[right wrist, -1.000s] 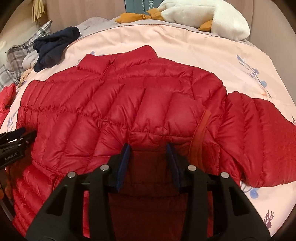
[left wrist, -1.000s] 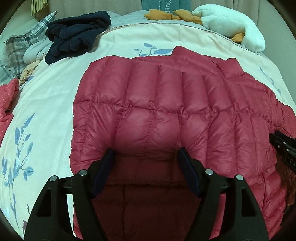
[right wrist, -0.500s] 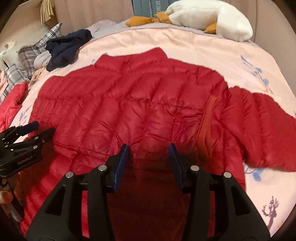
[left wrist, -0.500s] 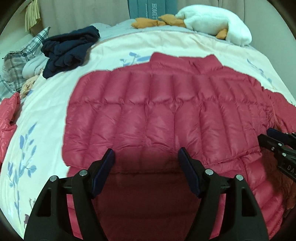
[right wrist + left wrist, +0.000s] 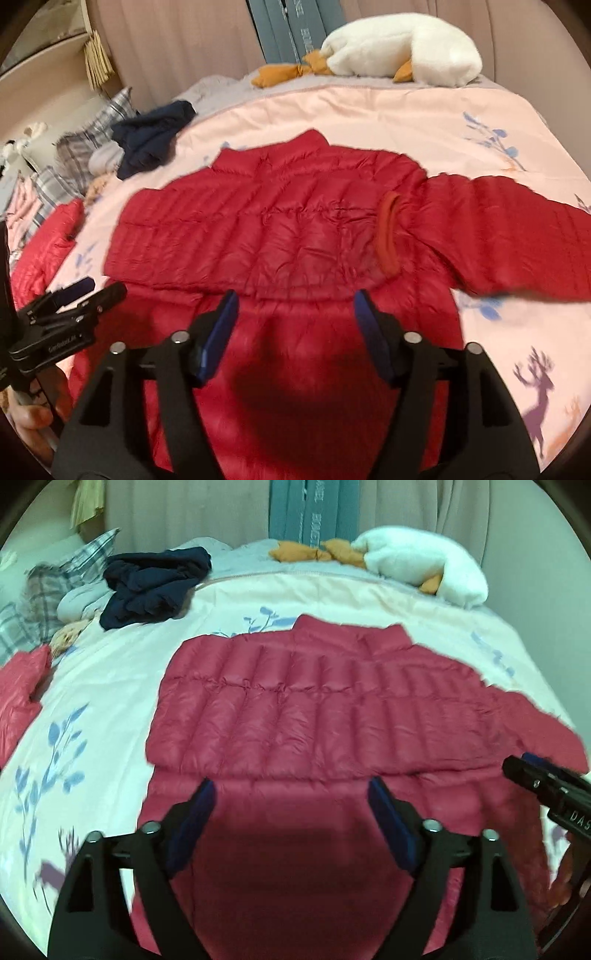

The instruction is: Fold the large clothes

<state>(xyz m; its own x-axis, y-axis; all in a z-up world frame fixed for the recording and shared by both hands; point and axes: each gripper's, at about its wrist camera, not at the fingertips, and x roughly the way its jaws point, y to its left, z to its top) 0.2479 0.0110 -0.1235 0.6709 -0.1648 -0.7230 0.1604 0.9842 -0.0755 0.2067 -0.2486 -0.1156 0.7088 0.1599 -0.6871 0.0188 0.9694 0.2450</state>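
Lying flat on the bedspread [image 5: 122, 686], red quilted jacket [image 5: 332, 709] folded over, both grippers opening, empty.

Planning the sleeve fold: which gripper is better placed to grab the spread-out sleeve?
Right. The outstretched sleeve of the red down jacket lies on the right gripper side, unobstructed on the quilt. The left gripper is at the opposite edge; both are opening, nothing between the fingers.

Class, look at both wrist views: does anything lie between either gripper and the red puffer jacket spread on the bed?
Nothing visible does. The red puffer jacket lies directly below the left gripper and the right gripper, whose jaws are opening with nothing between them. The navy garment and the white plush toy lie beyond the jacket.
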